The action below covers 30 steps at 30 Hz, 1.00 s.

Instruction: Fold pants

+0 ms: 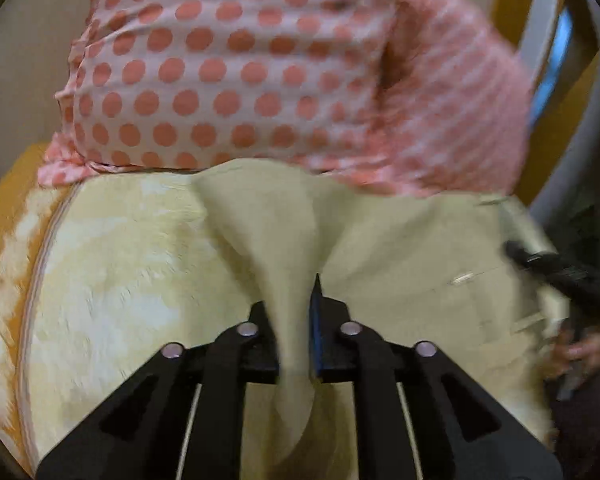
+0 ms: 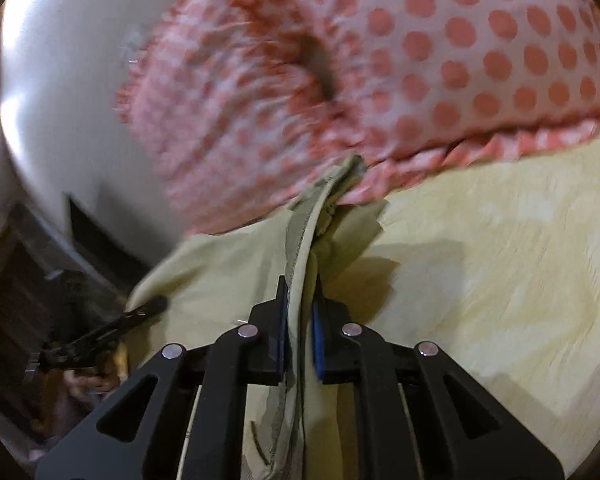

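The pants (image 1: 412, 264) are pale khaki and lie on a yellow fuzzy cover (image 1: 112, 280). My left gripper (image 1: 296, 304) is shut on a bunched fold of the pants, which rises between its jaws. In the right wrist view my right gripper (image 2: 300, 300) is shut on a seamed edge of the pants (image 2: 304, 240), held up off the cover (image 2: 500, 260). The other gripper shows blurred at the right edge of the left wrist view (image 1: 560, 268) and at the left of the right wrist view (image 2: 112, 332).
The person in a pink dotted top (image 1: 236, 64) stands right behind the pants, also in the right wrist view (image 2: 420, 60). The cover's orange edge (image 1: 8, 208) curves at the left. A white wall (image 2: 60, 100) and dark furniture (image 2: 28, 272) are beyond.
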Available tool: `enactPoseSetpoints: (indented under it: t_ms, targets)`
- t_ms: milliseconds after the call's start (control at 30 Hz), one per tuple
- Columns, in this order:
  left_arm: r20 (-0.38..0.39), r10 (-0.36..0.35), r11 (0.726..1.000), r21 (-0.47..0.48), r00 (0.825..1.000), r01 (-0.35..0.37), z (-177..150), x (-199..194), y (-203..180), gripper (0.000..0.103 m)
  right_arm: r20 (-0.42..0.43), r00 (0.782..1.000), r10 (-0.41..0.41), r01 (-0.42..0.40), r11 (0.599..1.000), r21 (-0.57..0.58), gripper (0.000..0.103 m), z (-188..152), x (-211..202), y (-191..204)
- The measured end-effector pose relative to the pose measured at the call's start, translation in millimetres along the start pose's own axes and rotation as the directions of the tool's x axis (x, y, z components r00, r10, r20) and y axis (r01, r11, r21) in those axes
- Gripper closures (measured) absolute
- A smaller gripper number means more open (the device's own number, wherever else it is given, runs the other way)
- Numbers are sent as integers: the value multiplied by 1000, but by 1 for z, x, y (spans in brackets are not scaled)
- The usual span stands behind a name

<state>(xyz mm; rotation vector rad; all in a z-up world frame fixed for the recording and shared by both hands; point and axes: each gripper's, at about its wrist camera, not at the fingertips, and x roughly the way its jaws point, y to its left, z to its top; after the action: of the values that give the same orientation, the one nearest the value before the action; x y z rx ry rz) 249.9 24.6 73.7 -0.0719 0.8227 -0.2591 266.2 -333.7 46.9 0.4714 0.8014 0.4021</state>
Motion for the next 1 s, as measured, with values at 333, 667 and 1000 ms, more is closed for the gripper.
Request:
enactPoseSetpoints:
  t_ms: [333, 667, 1000]
  targets:
    - [77, -138, 989, -34, 987, 141, -21, -41, -6, 51, -27, 991, 132, -133, 991, -15, 14, -22, -31, 19]
    - [2, 44, 999, -30, 999, -43, -55, -48, -23, 16, -67, 989, -135, 133, 991, -31, 1, -71, -44, 47]
    - [78, 166, 986, 21, 983, -168, -159, -106, -52, 4, 47, 957, -287, 288, 915, -281, 1, -174, -37, 121]
